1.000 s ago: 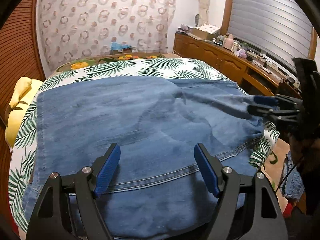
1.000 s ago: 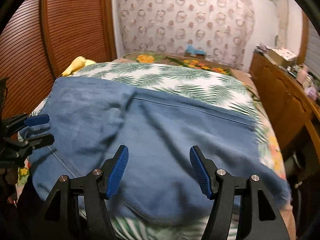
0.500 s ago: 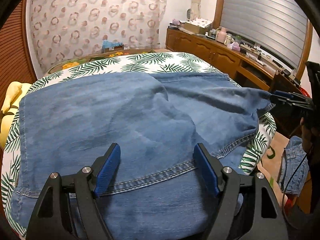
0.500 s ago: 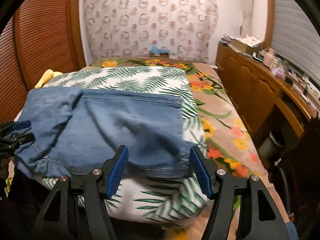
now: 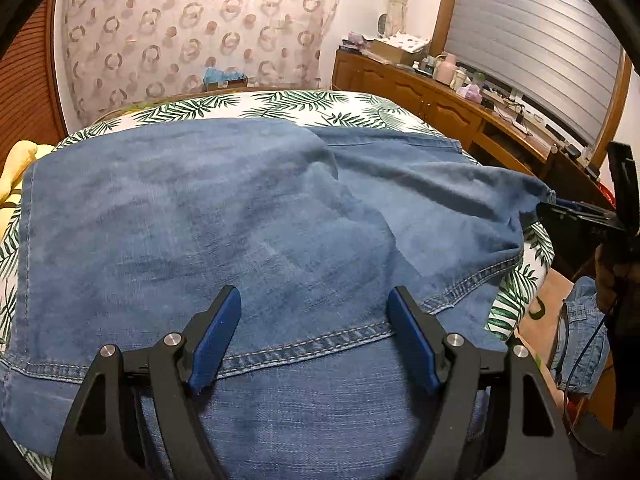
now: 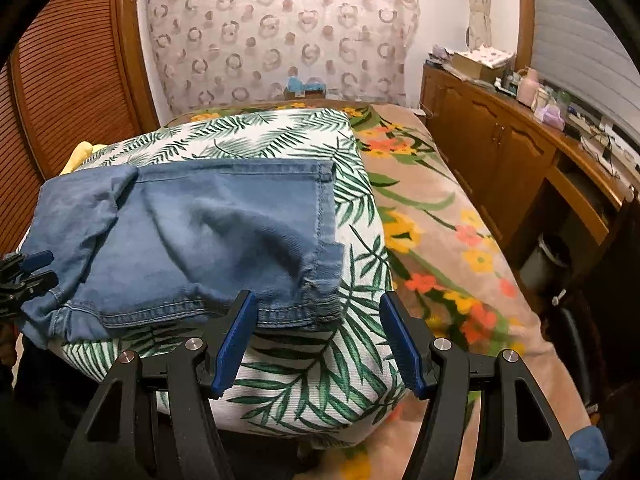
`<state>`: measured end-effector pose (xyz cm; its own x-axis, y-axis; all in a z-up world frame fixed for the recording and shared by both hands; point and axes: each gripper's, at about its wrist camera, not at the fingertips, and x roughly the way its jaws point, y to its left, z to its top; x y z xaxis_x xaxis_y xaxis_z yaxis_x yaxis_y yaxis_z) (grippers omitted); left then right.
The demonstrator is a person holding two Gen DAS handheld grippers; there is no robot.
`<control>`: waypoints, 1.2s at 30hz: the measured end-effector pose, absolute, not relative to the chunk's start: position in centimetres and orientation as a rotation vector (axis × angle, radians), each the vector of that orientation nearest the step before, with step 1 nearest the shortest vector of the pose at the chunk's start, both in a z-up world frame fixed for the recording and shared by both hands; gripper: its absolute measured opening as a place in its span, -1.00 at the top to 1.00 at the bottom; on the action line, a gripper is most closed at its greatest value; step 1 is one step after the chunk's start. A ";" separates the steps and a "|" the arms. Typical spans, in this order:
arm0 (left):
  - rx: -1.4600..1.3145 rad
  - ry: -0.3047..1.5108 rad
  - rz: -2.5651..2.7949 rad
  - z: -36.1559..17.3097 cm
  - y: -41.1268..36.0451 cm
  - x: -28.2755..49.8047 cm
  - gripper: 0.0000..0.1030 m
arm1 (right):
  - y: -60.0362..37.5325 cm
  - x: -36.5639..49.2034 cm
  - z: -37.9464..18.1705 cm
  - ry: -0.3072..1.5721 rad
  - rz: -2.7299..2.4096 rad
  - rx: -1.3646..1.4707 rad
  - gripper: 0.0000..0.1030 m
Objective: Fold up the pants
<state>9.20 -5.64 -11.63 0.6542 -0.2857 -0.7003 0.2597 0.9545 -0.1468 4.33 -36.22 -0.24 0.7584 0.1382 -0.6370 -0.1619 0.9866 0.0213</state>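
Blue denim pants (image 5: 224, 216) lie spread on a leaf-print cushion (image 5: 304, 104) on the bed, with one layer folded over. My left gripper (image 5: 314, 332) is open and empty, just above the near stitched seam. In the right wrist view the pants (image 6: 224, 236) cover the cushion's (image 6: 304, 372) left part, hem to the right. My right gripper (image 6: 320, 340) is open and empty, at the cushion's near edge by the hem corner. The left gripper (image 6: 32, 268) shows at the far left edge. The right gripper (image 5: 568, 212) shows at the pants' right edge.
A floral bedspread (image 6: 440, 240) lies right of the cushion. A wooden cabinet (image 6: 500, 148) with clutter runs along the right wall. A yellow soft item (image 5: 16, 160) sits at the cushion's left. More denim (image 5: 580, 340) lies on the floor at the right.
The right gripper has drawn back to the right, past the hem, so the cushion's near edge now fills its view. The left gripper has tilted slightly; the pants lie flatter.
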 end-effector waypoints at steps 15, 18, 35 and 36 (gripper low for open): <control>-0.029 0.777 -0.283 -10.4 -5.3 8.8 -0.49 | -37.3 5.0 0.1 0.675 0.290 0.048 0.67; -0.033 0.751 -0.281 -9.4 -5.0 8.2 -0.49 | -37.0 4.4 1.9 0.624 0.312 0.039 0.68; -0.055 0.651 -0.223 -4.6 -0.9 4.9 -0.49 | -25.5 2.9 12.9 0.328 0.559 -0.183 0.68; -0.057 0.646 -0.220 -4.4 -0.6 4.9 -0.49 | -24.7 2.9 13.1 0.320 0.578 -0.191 0.68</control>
<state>4.89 -0.62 -4.44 0.7760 -0.2212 -0.5906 0.1856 0.9751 -0.1213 2.90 -24.66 13.14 0.7899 0.5044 -0.3488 -0.5631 0.8218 -0.0870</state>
